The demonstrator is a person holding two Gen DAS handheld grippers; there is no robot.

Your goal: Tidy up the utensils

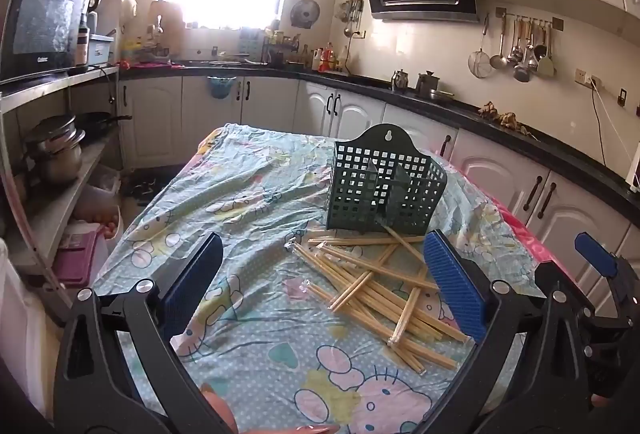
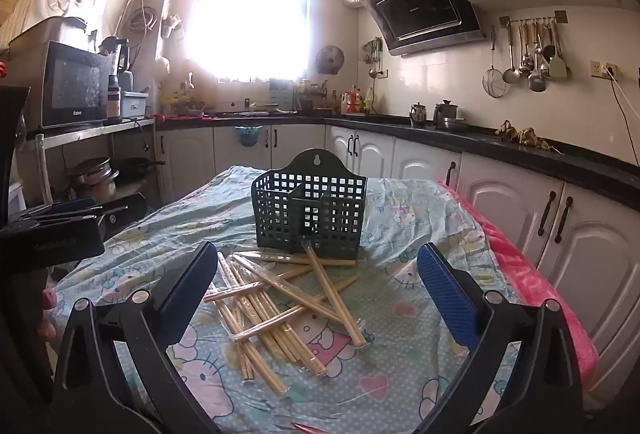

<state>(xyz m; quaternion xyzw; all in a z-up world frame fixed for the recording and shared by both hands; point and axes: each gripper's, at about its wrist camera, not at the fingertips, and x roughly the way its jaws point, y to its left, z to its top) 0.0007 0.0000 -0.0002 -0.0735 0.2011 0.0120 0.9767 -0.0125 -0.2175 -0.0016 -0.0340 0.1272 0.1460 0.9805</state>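
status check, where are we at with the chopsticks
Both hand-held grippers open, empty: left, right. Chopsticks piled loose on cloth before green basket. Nothing blocking.

Microwave (image 1: 38, 30) front bears brand, possibly "Galanz"; range hood (image 2: 420, 10) logo unreadable.

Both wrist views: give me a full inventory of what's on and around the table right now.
chopsticks: many, pale wood, clear sleeves, loose crossed pile on the cloth before the holder
utensil holder: one, dark green lattice, upright behind the pile, empty as far as visible
tablecloth: one, light blue cartoon print, covering the table
pink cover: one, along the table's right edge
microwave: one, black, shelf at left
range hood: one, black, wall at right
hanging ladles: several, metal, wall rail
left tongs: open, empty
right tongs: open, empty
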